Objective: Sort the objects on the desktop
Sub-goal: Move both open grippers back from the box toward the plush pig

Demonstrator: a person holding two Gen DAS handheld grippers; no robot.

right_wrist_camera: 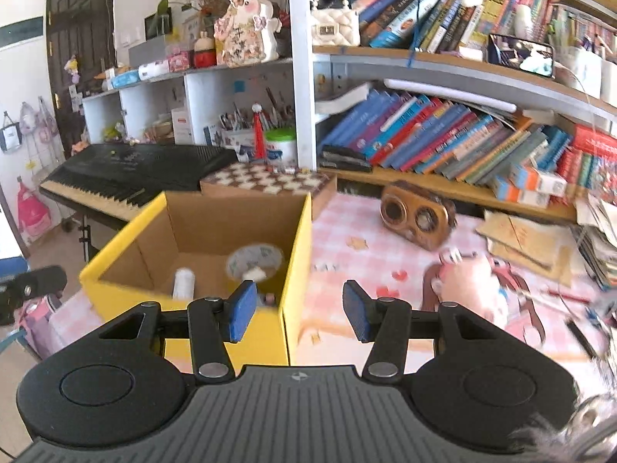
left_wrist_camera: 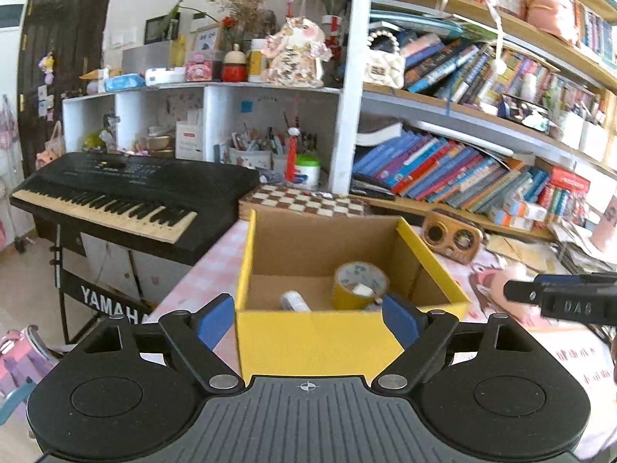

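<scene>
**Between drops, hunting the next item**

Both my grippers are empty. My left gripper [left_wrist_camera: 308, 318] stands wide, its pads either side of the near wall of the yellow box [left_wrist_camera: 316, 332] without pressing it. My right gripper [right_wrist_camera: 299, 310] is narrower, nothing between its pads, pointing past the box's corner. The tape roll [left_wrist_camera: 358, 283] and a white tube [left_wrist_camera: 295, 301] already lie inside. I judge the next move is the right one's: reach toward the pink plush [right_wrist_camera: 476, 283] on the checked cloth [right_wrist_camera: 347, 243], opening wider first.
</scene>
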